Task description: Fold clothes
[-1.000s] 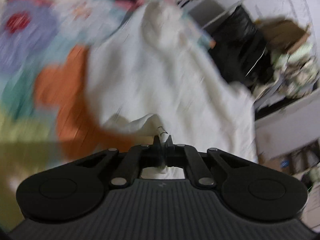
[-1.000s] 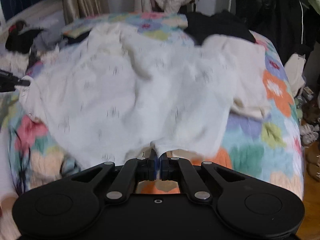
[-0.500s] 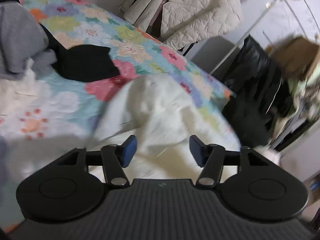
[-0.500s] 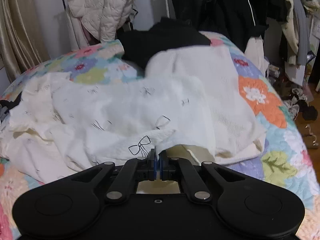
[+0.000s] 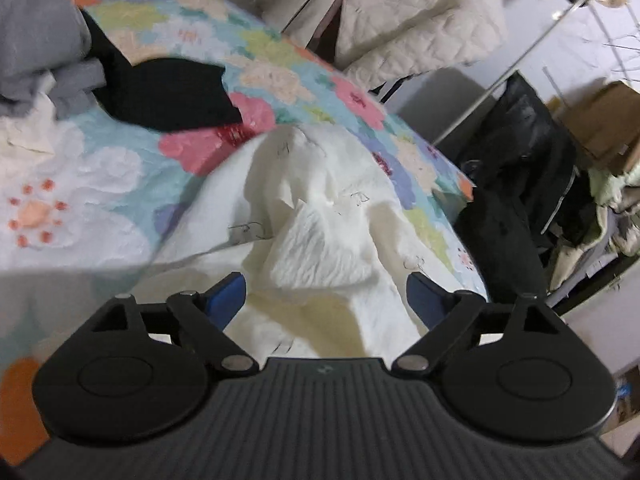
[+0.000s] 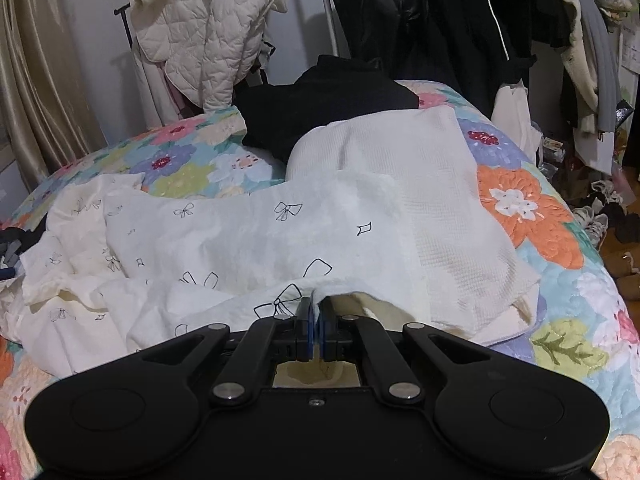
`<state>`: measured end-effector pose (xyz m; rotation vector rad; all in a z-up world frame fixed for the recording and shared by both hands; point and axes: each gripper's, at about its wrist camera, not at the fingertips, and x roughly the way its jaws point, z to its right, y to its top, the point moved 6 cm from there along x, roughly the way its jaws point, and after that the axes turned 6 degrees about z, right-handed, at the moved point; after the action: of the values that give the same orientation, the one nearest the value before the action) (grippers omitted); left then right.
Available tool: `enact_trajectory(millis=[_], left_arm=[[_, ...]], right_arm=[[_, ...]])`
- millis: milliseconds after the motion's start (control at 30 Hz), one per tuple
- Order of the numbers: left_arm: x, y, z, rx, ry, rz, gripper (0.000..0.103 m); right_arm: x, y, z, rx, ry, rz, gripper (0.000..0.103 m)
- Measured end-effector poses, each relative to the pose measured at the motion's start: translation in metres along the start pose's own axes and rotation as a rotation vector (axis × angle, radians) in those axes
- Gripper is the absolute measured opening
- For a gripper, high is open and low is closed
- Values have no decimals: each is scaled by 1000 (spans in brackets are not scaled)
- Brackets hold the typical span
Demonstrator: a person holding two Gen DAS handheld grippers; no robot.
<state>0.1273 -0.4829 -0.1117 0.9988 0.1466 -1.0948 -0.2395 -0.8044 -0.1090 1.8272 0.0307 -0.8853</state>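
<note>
The bed wore a bright flower-patterned quilt (image 6: 516, 208), and on it the white bow-print garment (image 6: 248, 236) lay rumpled, partly over a cream waffle-knit piece (image 6: 440, 200). The right gripper (image 6: 316, 320) was pinched tight on the bow-print garment's near edge. The left gripper (image 5: 326, 294) hung wide apart over the same bunched white cloth, holding nothing. A black garment (image 6: 320, 104) sat further up the quilt, grey clothing (image 5: 36, 40) lay at the left. A quilted cream jacket (image 6: 208, 32) hung by the wall, dark coats (image 6: 432, 20) crowded a rack, and shoes (image 6: 596, 216) littered the floor.
</note>
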Motion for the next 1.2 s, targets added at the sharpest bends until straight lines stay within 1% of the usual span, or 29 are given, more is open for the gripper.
enact_trajectory(millis=[33, 67, 100, 133, 200, 267, 333, 367, 433, 533, 600, 700, 767, 867, 900, 933, 967, 1000, 1033, 1067, 1133, 1200], left_arm=[[10, -2, 1, -1, 18, -29, 83], [20, -5, 2, -29, 43, -54, 55], [27, -9, 2, -71, 32, -80, 38], [28, -11, 3, -75, 31, -85, 4], [28, -15, 8, -73, 33, -91, 3], [15, -11, 19, 14, 21, -33, 3], [-6, -2, 28, 48, -35, 46, 3], [-13, 2, 31, 59, -51, 63, 3], [-27, 12, 37, 85, -81, 93, 3], [-35, 27, 47, 137, -93, 119, 3], [-35, 42, 53, 133, -102, 128, 3], [-25, 70, 66, 162, -89, 170, 3], [-13, 91, 79, 198, -79, 202, 3], [17, 122, 107, 255, -86, 286, 4], [28, 128, 115, 288, -66, 300, 6], [43, 134, 120, 310, -24, 299, 12], [51, 135, 115, 297, 7, 286, 23], [57, 136, 110, 278, 36, 271, 29], [63, 137, 104, 259, 64, 256, 41], [70, 137, 99, 240, 93, 241, 45], [61, 133, 82, 209, 82, 239, 46], [47, 125, 60, 186, 76, 228, 52]], right_arm=[[-1, -1, 0, 0, 7, 3, 3], [-1, -2, 2, -3, 15, 7, 3], [-2, -4, 4, -5, 23, 12, 3], [-2, -6, 6, -7, 30, 12, 3], [-4, -11, 9, -5, 39, 6, 3], [-11, -11, 9, -18, 46, 5, 3], [-22, -7, 5, -53, 47, 22, 3], [-29, -3, 3, -63, 54, 36, 3], [-42, 6, -1, -64, 81, 62, 3], [-56, 21, -6, -58, 148, 81, 3], [-54, 36, -6, -77, 163, 91, 3], [-48, 59, -2, -103, 173, 105, 3], [-31, 79, 5, -88, 160, 121, 3], [3, 105, 15, -42, 135, 154, 3], [17, 108, 19, -23, 119, 158, 5], [32, 107, 23, -2, 98, 159, 8], [44, 102, 27, 14, 57, 147, 24], [54, 93, 31, 28, 5, 130, 37], [59, 84, 32, 28, -25, 111, 40], [57, 76, 32, 22, -33, 107, 39], [48, 62, 33, 24, -41, 115, 43], [33, 62, 33, 25, -69, 131, 46]])
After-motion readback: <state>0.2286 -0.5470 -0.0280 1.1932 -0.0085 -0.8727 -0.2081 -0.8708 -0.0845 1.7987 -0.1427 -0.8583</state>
